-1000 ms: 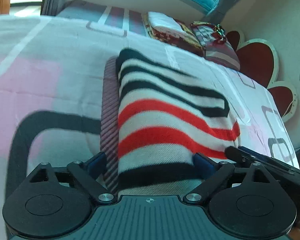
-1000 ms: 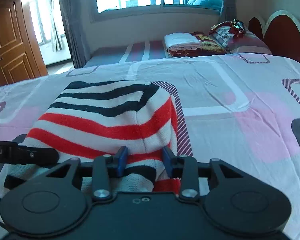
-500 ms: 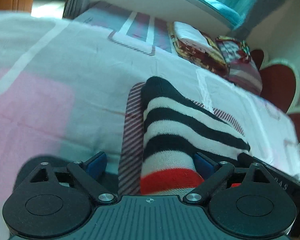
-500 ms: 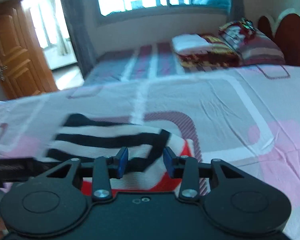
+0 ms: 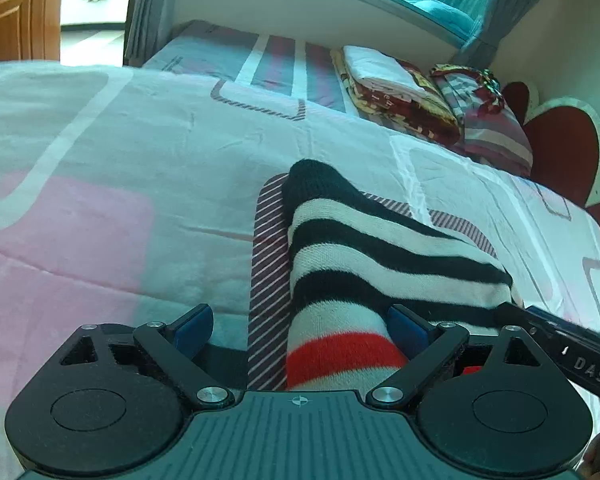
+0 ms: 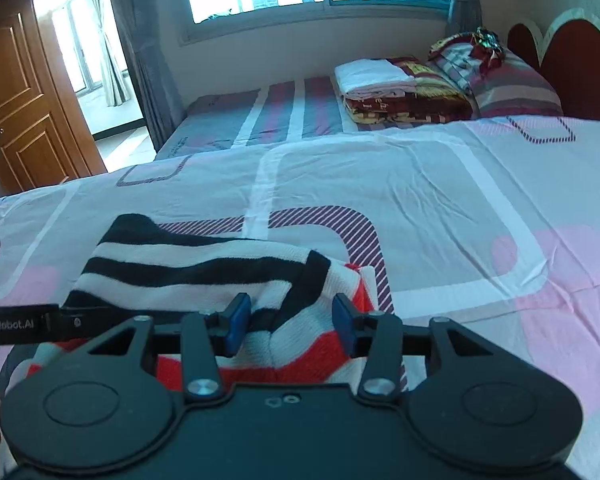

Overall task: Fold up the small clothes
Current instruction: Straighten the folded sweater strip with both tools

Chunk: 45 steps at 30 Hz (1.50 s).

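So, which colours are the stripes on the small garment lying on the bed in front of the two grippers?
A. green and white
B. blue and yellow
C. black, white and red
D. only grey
C: the striped garment shows black and white bands at its far end and red bands near the left gripper, and the right wrist view shows the same colours on it.

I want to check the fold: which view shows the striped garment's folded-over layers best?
The right wrist view: the striped garment shows its black-and-white layer lying over the red-striped part, with the fold edge between the right gripper pads. The left wrist view shows the striped garment along one side, with little of the red part.
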### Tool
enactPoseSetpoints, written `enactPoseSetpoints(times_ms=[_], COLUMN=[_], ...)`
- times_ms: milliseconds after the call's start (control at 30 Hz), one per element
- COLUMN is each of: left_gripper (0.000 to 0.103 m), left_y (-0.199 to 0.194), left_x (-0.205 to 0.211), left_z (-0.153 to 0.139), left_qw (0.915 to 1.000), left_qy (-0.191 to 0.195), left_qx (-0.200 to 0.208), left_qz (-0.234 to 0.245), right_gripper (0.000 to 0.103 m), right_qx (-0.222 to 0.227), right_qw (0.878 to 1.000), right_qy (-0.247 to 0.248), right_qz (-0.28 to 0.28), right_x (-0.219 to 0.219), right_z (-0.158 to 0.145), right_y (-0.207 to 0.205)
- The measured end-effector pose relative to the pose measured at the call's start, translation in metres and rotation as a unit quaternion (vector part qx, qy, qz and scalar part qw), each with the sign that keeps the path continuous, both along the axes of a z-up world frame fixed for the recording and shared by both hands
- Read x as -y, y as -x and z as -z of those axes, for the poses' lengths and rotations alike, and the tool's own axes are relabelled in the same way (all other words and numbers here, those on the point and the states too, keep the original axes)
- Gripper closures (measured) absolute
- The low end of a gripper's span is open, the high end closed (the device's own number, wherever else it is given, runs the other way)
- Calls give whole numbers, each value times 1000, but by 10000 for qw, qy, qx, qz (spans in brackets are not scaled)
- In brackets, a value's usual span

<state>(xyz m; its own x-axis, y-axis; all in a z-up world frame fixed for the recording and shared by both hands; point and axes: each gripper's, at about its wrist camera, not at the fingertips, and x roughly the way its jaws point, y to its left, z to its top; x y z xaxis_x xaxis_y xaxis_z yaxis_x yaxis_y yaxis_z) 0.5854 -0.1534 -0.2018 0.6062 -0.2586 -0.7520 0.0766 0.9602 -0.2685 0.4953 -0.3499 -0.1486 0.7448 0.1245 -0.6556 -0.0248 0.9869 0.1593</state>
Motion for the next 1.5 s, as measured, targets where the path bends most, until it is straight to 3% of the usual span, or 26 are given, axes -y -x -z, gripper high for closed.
enactPoseSetpoints(times_ms=[300, 500, 633, 1033, 1167, 1300, 1400, 1500], left_gripper=[10, 9, 9, 9, 9, 9, 9, 9], left_y=[35, 61, 73, 127, 133, 138, 141, 142], left_x=[0, 6, 4, -10, -8, -3, -4, -2], left_z=[-16, -15, -13, -22, -12, -2, 4, 2], left_qw=[9996, 9989, 9990, 9974, 9971, 9961, 9961, 9963], left_qy=[11, -145, -94, -12, -86, -246, -239, -298], left_qx=[65, 140, 119, 251, 160, 119, 81, 76], left_qz=[259, 423, 426, 682, 733, 844, 851, 800], right_gripper=[51, 52, 52, 53, 53, 46, 45, 44], right_qx=[308, 263, -73, 246, 118, -77, -240, -259], right_qw=[9994, 9994, 9996, 9997, 9999, 9998, 9986, 9981], right_qy=[79, 195, 264, 84, 114, 133, -364, -452], right_qz=[-123, -90, -1, -9, 45, 122, 312, 342], right_x=[-7, -7, 0, 4, 3, 4, 15, 18], right_z=[-26, -19, 5, -19, -7, 14, 24, 27], right_y=[46, 77, 79, 140, 151, 153, 154, 158])
